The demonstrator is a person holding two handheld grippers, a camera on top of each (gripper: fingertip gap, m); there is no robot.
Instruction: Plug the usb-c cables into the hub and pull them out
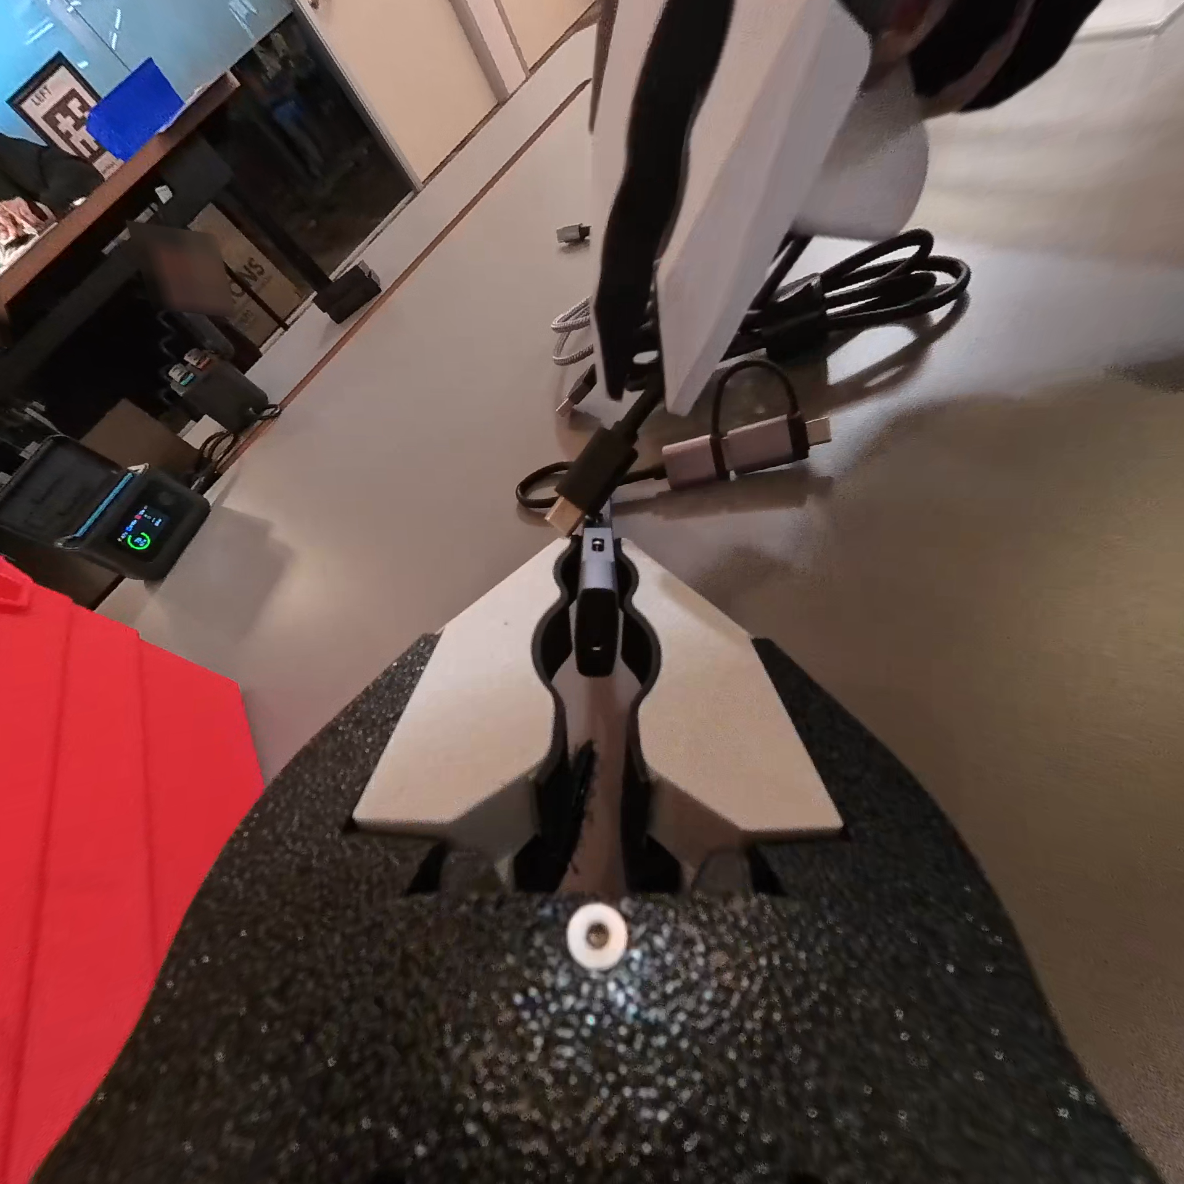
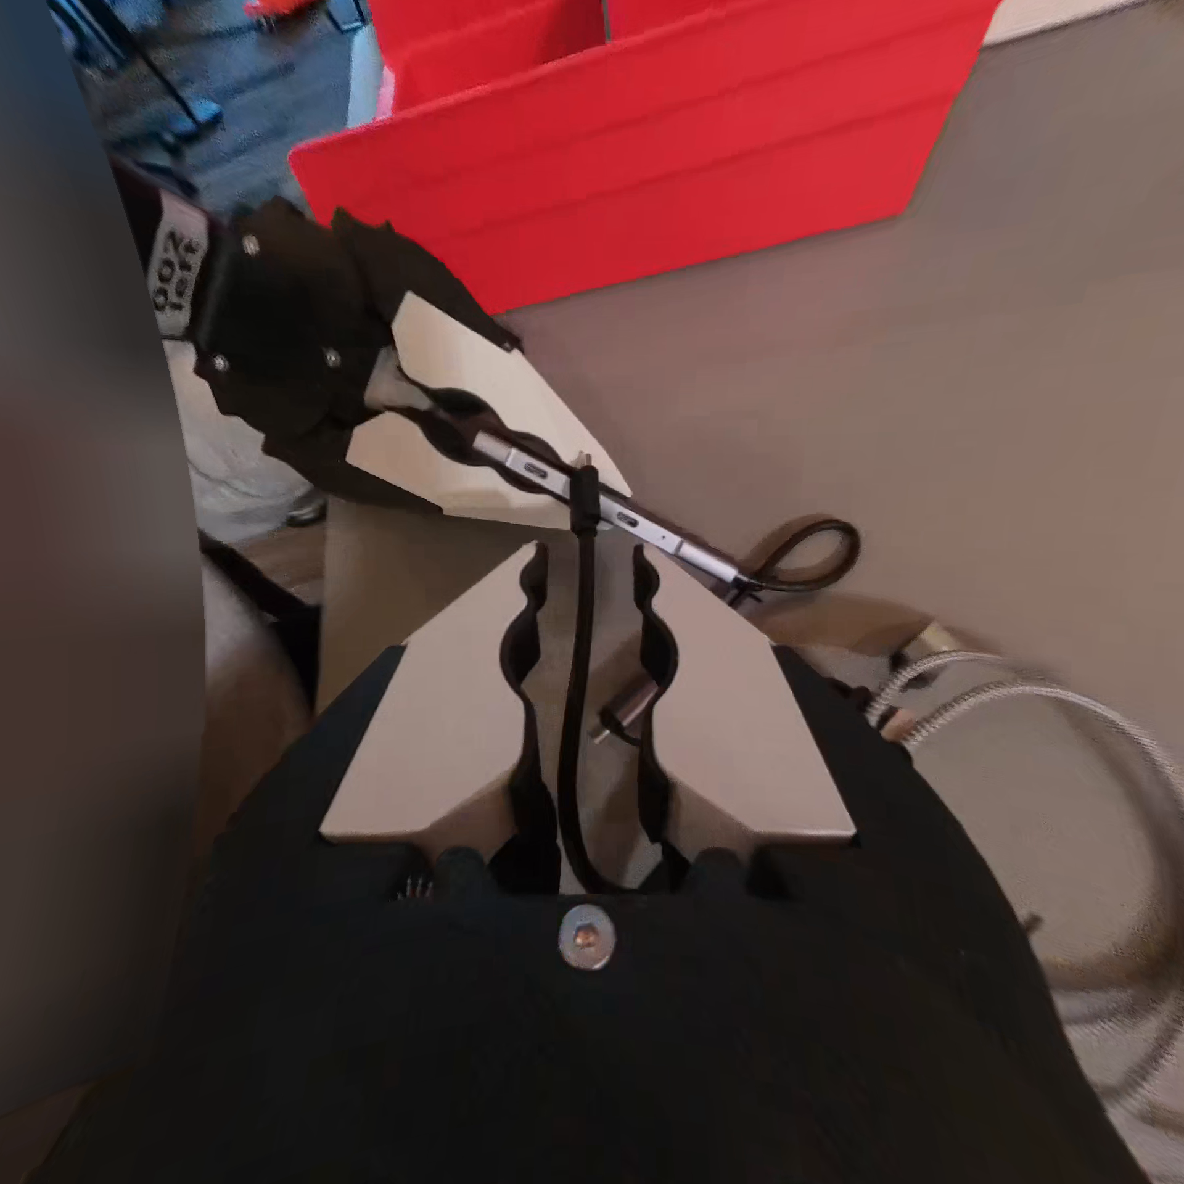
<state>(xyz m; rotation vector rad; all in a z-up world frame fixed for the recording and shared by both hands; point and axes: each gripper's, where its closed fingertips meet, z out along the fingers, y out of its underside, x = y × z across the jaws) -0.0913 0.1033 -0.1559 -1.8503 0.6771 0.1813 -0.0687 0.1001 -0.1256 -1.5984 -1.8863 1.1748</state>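
My left gripper (image 1: 592, 544) is shut on a slim silver hub (image 1: 599, 573) with a black end, held above the grey table. In the right wrist view the hub (image 2: 647, 522) sticks out of the left gripper (image 2: 608, 500) toward the lower right, with side ports showing and its short black lead looped on the table (image 2: 814, 551). My right gripper (image 2: 588, 554) is open. A black USB-C cable (image 2: 573, 705) runs between its fingers without being pinched. The cable's plug (image 1: 599, 471) lies against the hub with its metal tip showing.
A red bin stands close by (image 1: 96, 833) (image 2: 641, 160). On the table lie a second silver adapter (image 1: 737, 452), coiled black cables (image 1: 865, 288), a braided silver cable (image 2: 961, 679), and a small grey adapter (image 1: 572, 234). A device with a lit screen (image 1: 144, 532) sits at the table's left edge. My right fingertips sit around 4 cm from my left ones.
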